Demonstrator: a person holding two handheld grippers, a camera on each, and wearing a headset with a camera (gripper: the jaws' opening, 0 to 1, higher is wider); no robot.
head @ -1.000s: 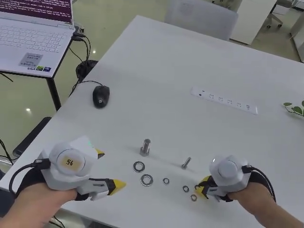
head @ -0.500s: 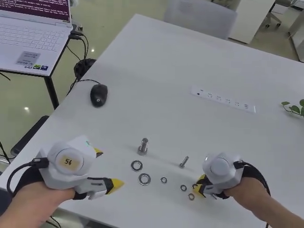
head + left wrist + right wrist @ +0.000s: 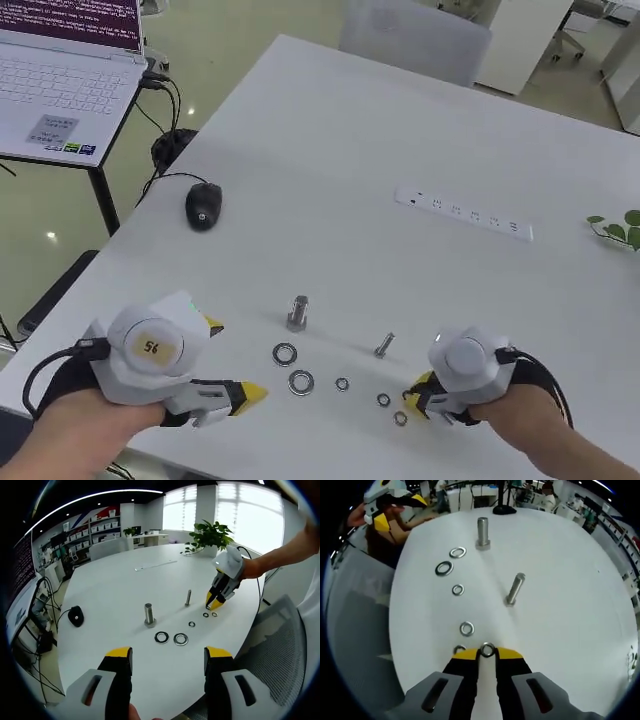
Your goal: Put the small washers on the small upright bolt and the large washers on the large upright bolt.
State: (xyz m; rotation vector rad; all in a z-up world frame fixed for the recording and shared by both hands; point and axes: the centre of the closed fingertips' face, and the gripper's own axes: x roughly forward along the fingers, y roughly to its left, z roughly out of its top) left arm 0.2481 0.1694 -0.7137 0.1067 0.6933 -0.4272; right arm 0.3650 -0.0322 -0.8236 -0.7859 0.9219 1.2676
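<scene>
- Right gripper view: the right tongs (image 3: 487,655) are clenching a small flat silver metal washer (image 3: 487,650) on edge between their yellow tips, low over the smooth white desk (image 3: 560,580). The slim threaded small upright bolt (image 3: 515,589) is standing just ahead.
- Left gripper view: the left tongs (image 3: 168,654) are gaping, gripping nothing, facing two large shiny metal washers (image 3: 161,637) lying flat near the thick large upright bolt (image 3: 148,615).
- Head view: three loose small washers (image 3: 342,384) are lying between the bolts and the right tongs.
- Judging by this, a small washer's pick-up is underway. Next comes lifting it, levelling it and centring its hole over the small bolt's tip.
</scene>
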